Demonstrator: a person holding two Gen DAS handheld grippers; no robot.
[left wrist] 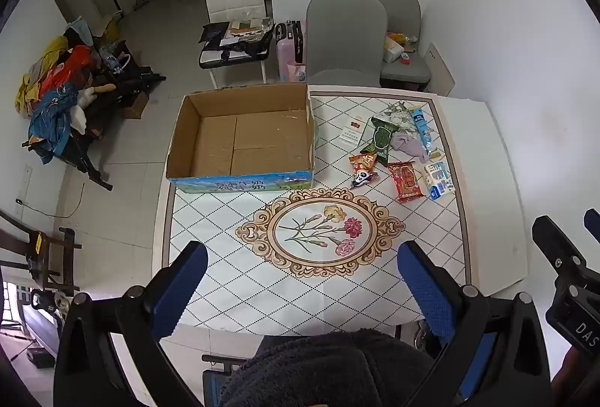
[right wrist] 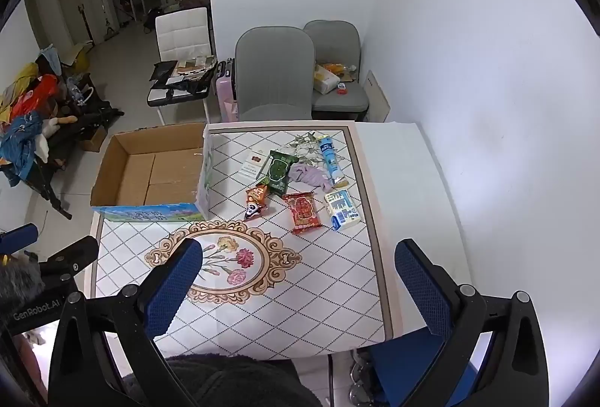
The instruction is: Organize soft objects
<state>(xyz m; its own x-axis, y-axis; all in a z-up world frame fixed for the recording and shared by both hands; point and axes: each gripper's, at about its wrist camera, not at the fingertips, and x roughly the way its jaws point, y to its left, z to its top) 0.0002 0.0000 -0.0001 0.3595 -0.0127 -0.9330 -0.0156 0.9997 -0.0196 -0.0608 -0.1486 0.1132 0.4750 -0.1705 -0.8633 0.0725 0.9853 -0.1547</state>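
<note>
An empty open cardboard box (left wrist: 247, 140) (right wrist: 150, 174) sits at the table's far left corner. Right of it lies a cluster of items: a green packet (left wrist: 382, 140) (right wrist: 279, 170), a lilac cloth (left wrist: 408, 144) (right wrist: 311, 174), a red snack pack (left wrist: 407, 180) (right wrist: 303, 212), a small orange pack (left wrist: 363, 161) (right wrist: 257, 195), a panda pack (left wrist: 363, 178) (right wrist: 255, 210), a blue-white pack (left wrist: 438, 180) (right wrist: 343, 210), a blue tube (left wrist: 422, 125) (right wrist: 330, 155) and a white carton (left wrist: 352, 131) (right wrist: 253, 163). My left gripper (left wrist: 302, 279) and right gripper (right wrist: 298, 281) are open and empty above the table's near edge.
The table (left wrist: 225, 279) (right wrist: 330, 294) has a diamond-patterned cover with a flower medallion. Two grey chairs (left wrist: 345, 35) (right wrist: 275, 69) stand behind it by the white wall. A white chair (left wrist: 236, 17) with clutter and a pile of clothes (left wrist: 56, 88) are on the floor to the left.
</note>
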